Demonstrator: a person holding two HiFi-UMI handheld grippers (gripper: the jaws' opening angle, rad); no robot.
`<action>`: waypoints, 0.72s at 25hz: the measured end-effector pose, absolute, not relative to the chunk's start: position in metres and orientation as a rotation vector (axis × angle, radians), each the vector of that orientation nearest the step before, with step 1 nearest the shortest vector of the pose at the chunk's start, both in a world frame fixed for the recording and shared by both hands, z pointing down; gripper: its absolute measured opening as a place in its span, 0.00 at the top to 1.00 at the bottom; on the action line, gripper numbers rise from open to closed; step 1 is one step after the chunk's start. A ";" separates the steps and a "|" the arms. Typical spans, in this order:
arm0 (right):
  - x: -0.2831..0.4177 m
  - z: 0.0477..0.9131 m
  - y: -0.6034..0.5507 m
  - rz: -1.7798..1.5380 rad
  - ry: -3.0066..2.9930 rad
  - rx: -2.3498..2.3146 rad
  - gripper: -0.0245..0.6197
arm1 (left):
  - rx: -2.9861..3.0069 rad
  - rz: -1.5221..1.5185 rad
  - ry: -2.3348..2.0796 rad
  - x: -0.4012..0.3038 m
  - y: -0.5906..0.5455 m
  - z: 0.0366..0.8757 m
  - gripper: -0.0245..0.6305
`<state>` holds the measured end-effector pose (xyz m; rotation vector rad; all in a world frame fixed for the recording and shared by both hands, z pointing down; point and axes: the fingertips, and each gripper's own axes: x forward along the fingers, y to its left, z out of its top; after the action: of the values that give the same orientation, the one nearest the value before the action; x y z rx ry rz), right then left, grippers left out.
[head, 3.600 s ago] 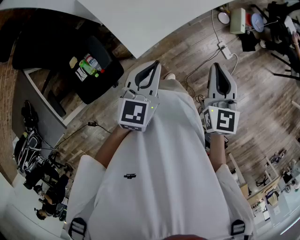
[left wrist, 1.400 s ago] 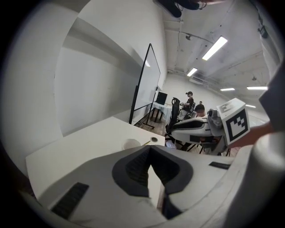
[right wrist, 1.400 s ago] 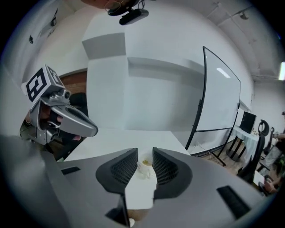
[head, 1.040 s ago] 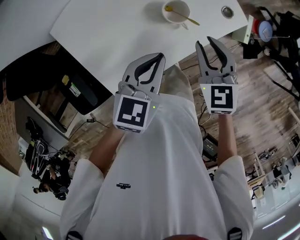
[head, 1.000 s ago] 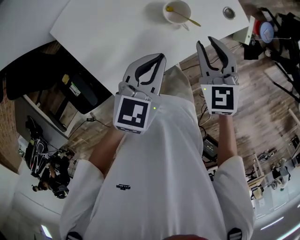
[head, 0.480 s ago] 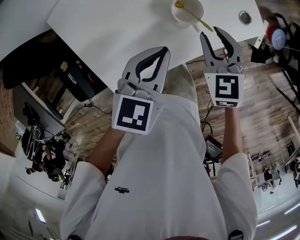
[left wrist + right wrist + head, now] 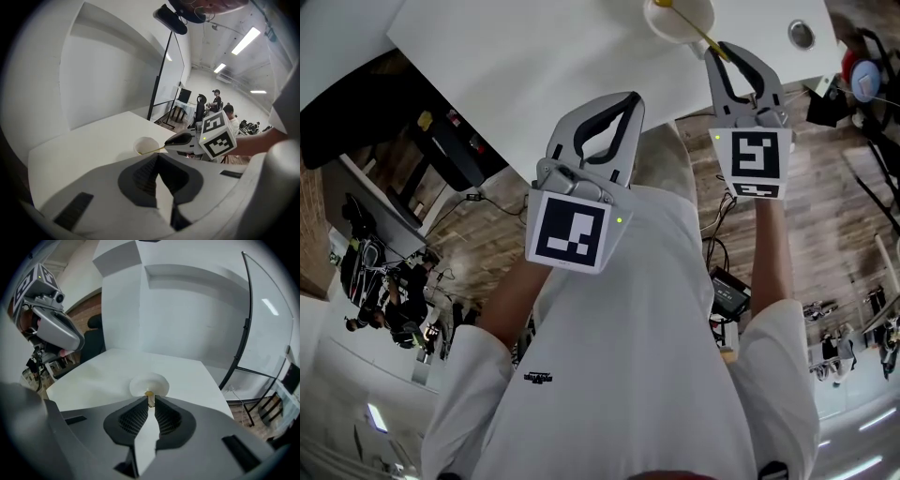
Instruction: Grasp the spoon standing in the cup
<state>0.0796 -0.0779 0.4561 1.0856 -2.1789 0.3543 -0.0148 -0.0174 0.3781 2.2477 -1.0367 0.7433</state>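
Observation:
A white cup (image 7: 680, 19) stands near the front edge of the white table (image 7: 534, 66), with a yellow spoon (image 7: 705, 35) leaning out of it toward me. My right gripper (image 7: 724, 49) reaches over the table edge. Its jaws are closing, and the spoon's handle end (image 7: 150, 398) sits between the fingertips with the pads touching it, just short of the cup (image 7: 149, 384). My left gripper (image 7: 630, 97) hangs back at the table edge, shut and holding nothing. In the left gripper view, the cup (image 7: 146, 145), the spoon (image 7: 154, 150) and the right gripper (image 7: 168, 142) show beyond its jaws.
A round metal grommet (image 7: 801, 34) is set in the table right of the cup. Left of the table stands a black chair (image 7: 356, 122). Cables and a black box (image 7: 729, 295) lie on the wooden floor below. People stand far off across the room (image 7: 216, 101).
My right gripper has moved forward from the table's edge to the cup, and its jaws have narrowed around the spoon handle. The left gripper has kept its place, shut.

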 end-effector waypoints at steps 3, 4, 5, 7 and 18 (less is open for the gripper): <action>0.078 0.454 -0.076 0.339 -2.192 1.068 0.90 | 2.247 0.733 -1.043 -0.013 -0.018 0.376 0.94; 0.079 0.452 -0.076 0.338 -2.193 1.073 0.90 | 2.247 0.733 -1.047 -0.014 -0.018 0.375 0.94; 0.079 0.450 -0.076 0.336 -2.195 1.081 0.90 | 2.248 0.734 -1.049 -0.014 -0.018 0.375 0.94; 0.079 0.444 -0.075 0.342 -2.202 1.100 0.90 | 2.250 0.735 -1.051 -0.016 -0.016 0.373 0.94; 0.087 0.395 -0.066 0.424 -2.267 1.248 0.90 | 2.300 0.716 -1.074 -0.023 -0.012 0.351 0.94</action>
<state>0.0872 -0.0664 0.3953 1.2480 -2.2666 0.4235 -0.0226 -0.0124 0.3514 2.2998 -1.0741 0.7163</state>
